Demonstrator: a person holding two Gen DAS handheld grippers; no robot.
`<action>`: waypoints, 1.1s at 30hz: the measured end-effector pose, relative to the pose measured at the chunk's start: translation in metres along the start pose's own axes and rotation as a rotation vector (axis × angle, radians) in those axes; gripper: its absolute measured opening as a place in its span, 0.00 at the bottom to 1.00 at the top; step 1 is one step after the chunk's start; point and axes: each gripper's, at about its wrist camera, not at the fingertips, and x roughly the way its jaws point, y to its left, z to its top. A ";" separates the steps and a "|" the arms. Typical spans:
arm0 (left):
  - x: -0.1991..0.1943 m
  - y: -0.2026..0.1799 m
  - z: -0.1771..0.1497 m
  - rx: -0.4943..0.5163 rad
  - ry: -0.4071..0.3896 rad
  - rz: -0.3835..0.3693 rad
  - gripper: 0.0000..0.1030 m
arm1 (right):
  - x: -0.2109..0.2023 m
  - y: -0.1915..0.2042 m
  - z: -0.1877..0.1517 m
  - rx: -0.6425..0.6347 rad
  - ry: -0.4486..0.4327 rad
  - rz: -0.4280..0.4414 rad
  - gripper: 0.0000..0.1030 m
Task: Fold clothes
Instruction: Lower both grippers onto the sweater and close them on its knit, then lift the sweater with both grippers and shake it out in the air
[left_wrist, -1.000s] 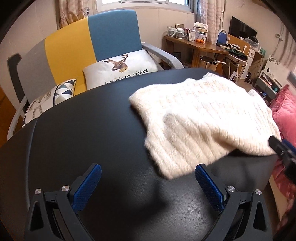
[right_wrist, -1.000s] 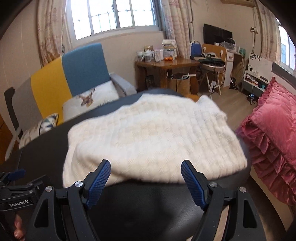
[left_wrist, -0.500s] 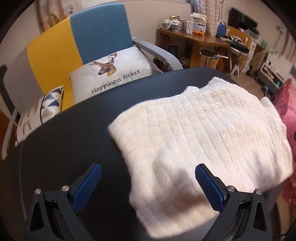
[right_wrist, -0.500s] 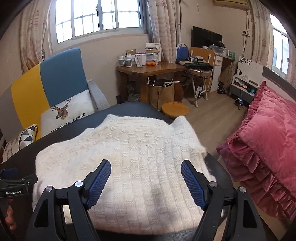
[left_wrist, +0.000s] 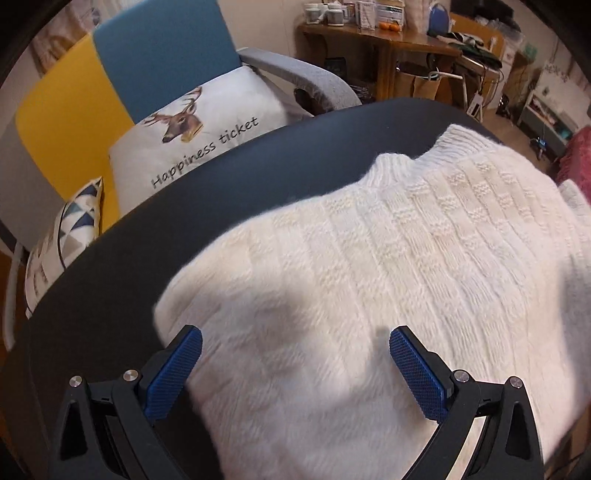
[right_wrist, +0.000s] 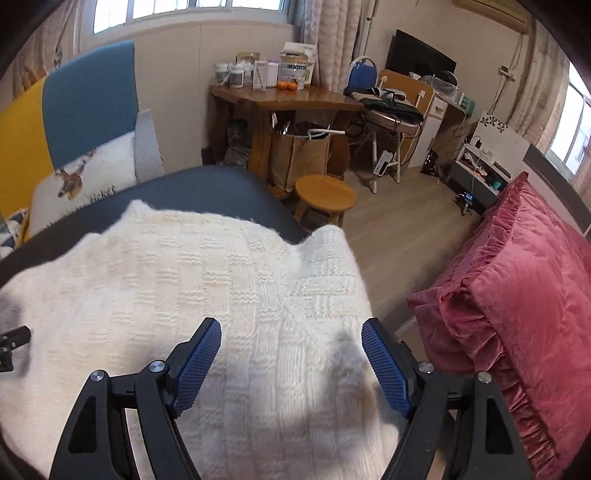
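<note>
On the dark tabletop (left_wrist: 122, 258) lies a cream knitted sweater (left_wrist: 388, 266), folded into a thick bundle that covers most of the right part of the surface. Its ribbed collar points to the far edge of the tabletop, and one corner of the sweater (right_wrist: 184, 295) hangs a little over the right edge, above the wooden floor.

The left tool (left_wrist: 295, 354) hovers low above the near left part of the sweater. Its two blue pads stand wide apart and hold nothing; the left pad is over the left border of the knit, the right pad over its middle. The right tool (right_wrist: 291, 347) is above the near right part of the sweater, also spread wide and with nothing between the pads. If the pads touch the wool, I cannot tell. A small black piece of the left tool shows at the left border of the right wrist view.

Behind the tabletop stands an armchair (left_wrist: 155, 48) with a blue and yellow back and grey armrest, with a white deer cushion (left_wrist: 199, 140) that carries the words "Happiness ticket" and a cushion with triangles (left_wrist: 70, 236). Farther away are a wooden desk (right_wrist: 288, 98) with jars and oranges, a round wooden stool (right_wrist: 325, 194), and to the right a big pink ruffled pillow (right_wrist: 517, 295).
</note>
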 end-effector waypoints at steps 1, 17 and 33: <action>0.003 -0.004 0.003 0.011 -0.003 -0.001 1.00 | 0.007 0.001 0.002 -0.001 0.011 0.001 0.78; 0.034 -0.031 0.032 0.019 0.017 -0.082 1.00 | 0.066 0.044 0.011 -0.092 0.135 0.168 0.79; 0.006 -0.081 0.015 0.231 -0.084 -0.119 0.15 | 0.044 0.034 0.002 0.070 0.030 0.324 0.09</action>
